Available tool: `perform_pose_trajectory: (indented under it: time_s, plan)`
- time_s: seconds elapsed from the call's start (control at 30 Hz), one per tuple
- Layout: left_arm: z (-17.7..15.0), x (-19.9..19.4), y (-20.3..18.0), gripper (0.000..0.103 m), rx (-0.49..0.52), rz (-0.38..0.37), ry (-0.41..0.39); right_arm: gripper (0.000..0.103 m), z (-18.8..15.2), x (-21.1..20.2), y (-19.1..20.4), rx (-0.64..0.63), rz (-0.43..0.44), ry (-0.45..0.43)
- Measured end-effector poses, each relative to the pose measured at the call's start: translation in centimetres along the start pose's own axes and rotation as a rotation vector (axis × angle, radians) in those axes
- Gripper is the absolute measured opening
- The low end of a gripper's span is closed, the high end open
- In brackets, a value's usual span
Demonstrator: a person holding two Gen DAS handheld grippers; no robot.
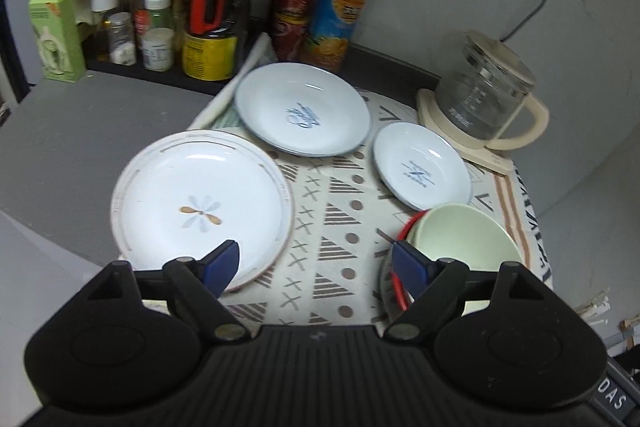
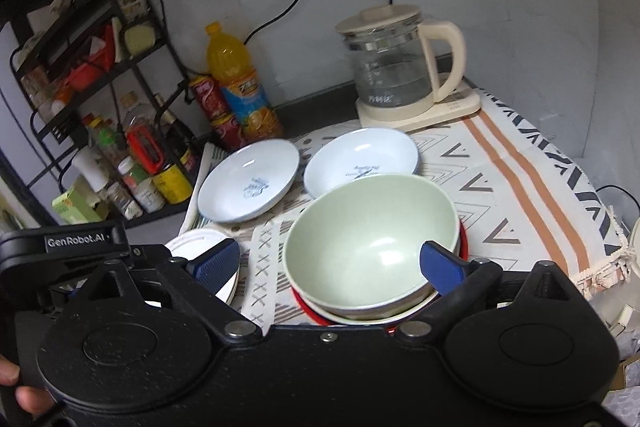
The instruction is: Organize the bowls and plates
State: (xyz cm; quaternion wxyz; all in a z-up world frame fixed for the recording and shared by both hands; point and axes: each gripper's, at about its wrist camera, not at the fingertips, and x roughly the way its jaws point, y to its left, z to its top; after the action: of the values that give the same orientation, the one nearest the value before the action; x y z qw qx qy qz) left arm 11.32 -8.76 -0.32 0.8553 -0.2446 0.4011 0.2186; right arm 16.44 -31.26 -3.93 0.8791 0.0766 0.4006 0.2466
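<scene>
I'm holding both grippers, left (image 1: 316, 263) & right (image 2: 334, 263), spread wide, gripping nothing; green bowl (image 2: 370, 227) probably slick, breakable, so I'm planning a rim pinch.

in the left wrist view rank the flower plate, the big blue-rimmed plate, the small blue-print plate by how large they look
1. flower plate, though it is nearest the camera
2. big blue-rimmed plate, close behind, so that order is unsure
3. small blue-print plate, clearly smallest

Flower plate (image 1: 202, 205) left on the cloth (image 1: 340, 215), stacked bowls (image 1: 460, 243) right, two dishes (image 1: 302, 107) behind, kettle (image 1: 486, 95) far right
</scene>
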Motion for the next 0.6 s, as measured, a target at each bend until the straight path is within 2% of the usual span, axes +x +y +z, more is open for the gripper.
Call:
perform_pose_trajectory:
  time_s: [0.1, 0.27, 0.6]
  plan:
    - [0.0, -0.4, 1.0, 0.082, -0.03, 0.009, 0.004, 0.097, 0.1, 0.4, 0.5, -0.015, 0.015, 0.022]
    - [-0.1, -1.1, 2.2, 0.082, -0.009, 0.046, -0.002, 0.097, 0.1, 1.3, 1.5, -0.034, 0.036, 0.05]
    - [0.9, -0.7, 4.9, 0.089, -0.027, 0.075, 0.027, 0.097, 1.4, 3.7, 4.1, -0.091, 0.09, 0.095]
